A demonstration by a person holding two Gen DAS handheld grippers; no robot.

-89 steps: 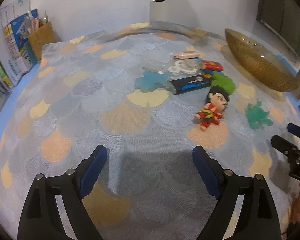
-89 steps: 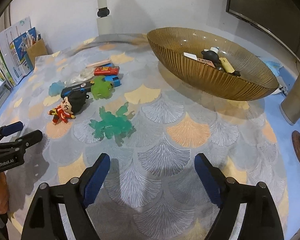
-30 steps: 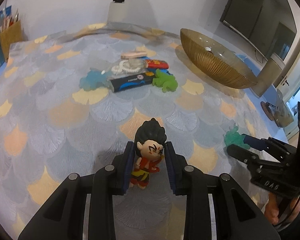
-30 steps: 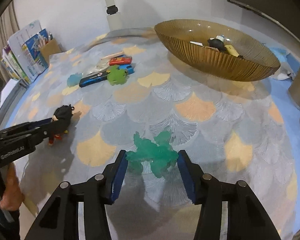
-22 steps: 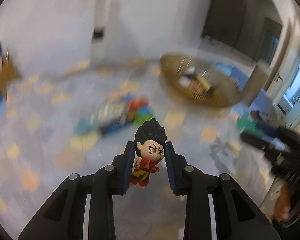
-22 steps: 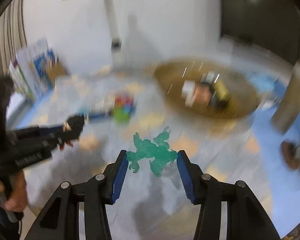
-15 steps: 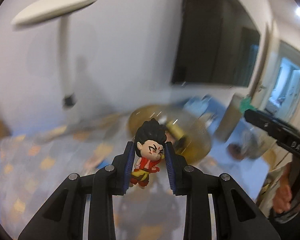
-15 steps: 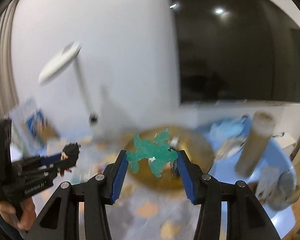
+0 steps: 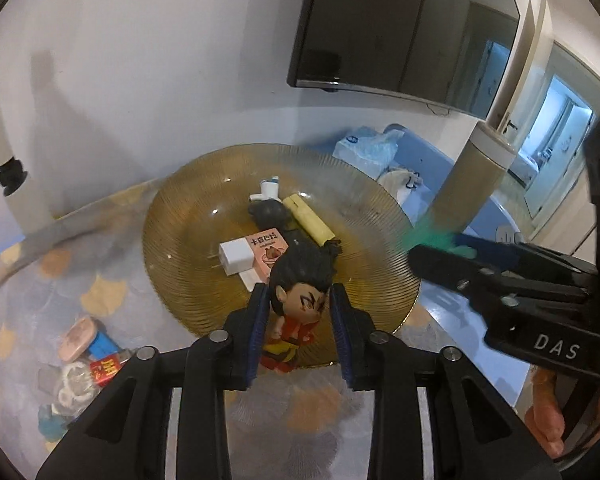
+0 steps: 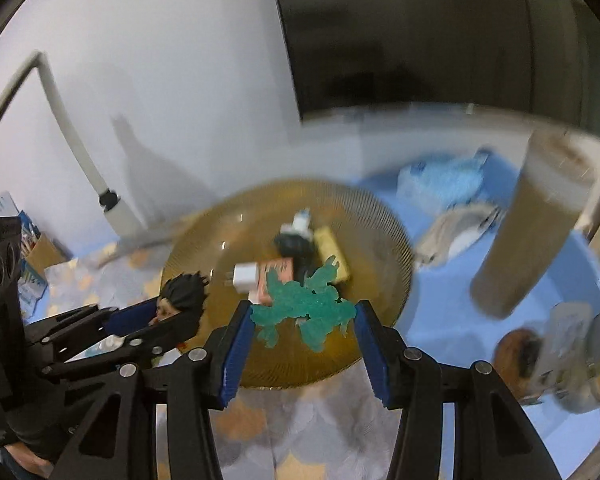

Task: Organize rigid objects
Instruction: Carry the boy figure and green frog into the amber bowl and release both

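Figurine (image 9: 298,300) and green toy (image 10: 304,310) gripped above bowl (image 9: 172,248)

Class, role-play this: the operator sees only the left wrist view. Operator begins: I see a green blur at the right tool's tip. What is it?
Observer: A translucent green jagged plastic figure, clamped by the right tool.
Operator: What is under it?
Observer: The ribbed amber glass bowl; it hangs above the items inside.
Operator: And my doll?
Observer: The black-haired doll in the left tool appears at the bowl's left edge.
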